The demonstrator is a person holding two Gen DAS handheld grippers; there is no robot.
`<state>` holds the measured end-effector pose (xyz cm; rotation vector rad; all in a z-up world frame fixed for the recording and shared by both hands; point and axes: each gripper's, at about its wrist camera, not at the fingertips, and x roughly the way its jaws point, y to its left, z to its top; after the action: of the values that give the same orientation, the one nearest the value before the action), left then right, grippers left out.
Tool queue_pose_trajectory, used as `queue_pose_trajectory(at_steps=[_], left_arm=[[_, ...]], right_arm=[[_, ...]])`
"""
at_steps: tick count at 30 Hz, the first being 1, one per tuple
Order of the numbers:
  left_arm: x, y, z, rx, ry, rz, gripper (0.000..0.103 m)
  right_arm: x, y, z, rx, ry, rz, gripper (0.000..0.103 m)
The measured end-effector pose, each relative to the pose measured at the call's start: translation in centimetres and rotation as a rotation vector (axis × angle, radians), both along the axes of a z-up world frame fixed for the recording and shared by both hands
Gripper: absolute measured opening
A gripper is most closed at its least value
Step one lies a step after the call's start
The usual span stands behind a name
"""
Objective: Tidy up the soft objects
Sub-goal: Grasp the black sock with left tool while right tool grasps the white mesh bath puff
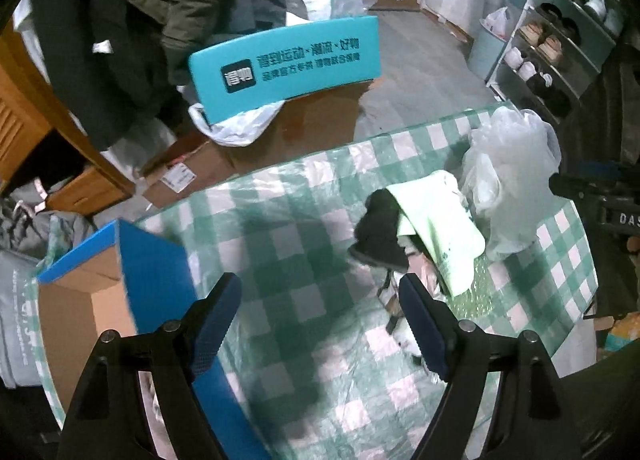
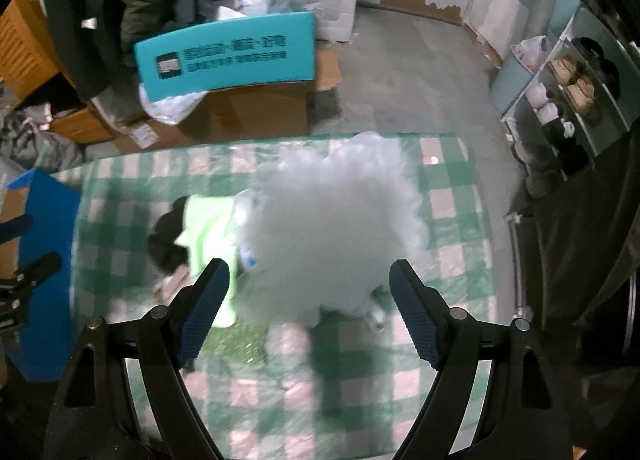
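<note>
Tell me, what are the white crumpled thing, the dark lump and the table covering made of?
White bag: thin translucent plastic, judging by its crinkles and see-through look.
Dark lump: probably knit or fleece fabric; matte, fuzzy edges.
Checked table cover: likely a plastic sheet; it shines faintly.

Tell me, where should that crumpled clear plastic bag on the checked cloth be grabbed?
Probably at its puffed upper folds, from above: the clear plastic bag heaps loosely on the checked cloth, offering no handle, and the open right tool already straddles it.
</note>
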<state>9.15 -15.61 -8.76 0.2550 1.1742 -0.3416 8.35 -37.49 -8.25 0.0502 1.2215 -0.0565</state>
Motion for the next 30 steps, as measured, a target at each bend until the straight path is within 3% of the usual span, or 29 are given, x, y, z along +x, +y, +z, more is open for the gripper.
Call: queue_pose_trajectory(at_steps=[5, 12, 16, 22, 30], left_arm=[[2.3, -1.0, -1.3, 0.051, -0.005, -0.004, 0.082], [4.9, -1.6, -2.8, -0.001, 0.023, 0.036, 0.082], [5.6, -2.7, -4.2, 0.018, 0.034, 0.018, 0.082], [6.1, -3.9, -6.6, 0.028, 0.078, 0.001, 0.082], [5.9, -5.0, -8.7, 0.030, 0.128, -0.025, 0.082]], right_arm=[[2.5, -1.0, -1.3, -0.005, 0.009, -0.020, 0.081], [4.7, -1.8, -2.6, 0.016, -0.003, -0.106, 0.082], [5.3, -1.6, -4.3, 0.029, 0.034, -0.130, 0.082], [5.0, -1.4, -6.7, 0.005, 0.097, -0.133, 0.083], [4.0, -2.2, -9.8, 0.076, 0.166, -0.167, 0.086]])
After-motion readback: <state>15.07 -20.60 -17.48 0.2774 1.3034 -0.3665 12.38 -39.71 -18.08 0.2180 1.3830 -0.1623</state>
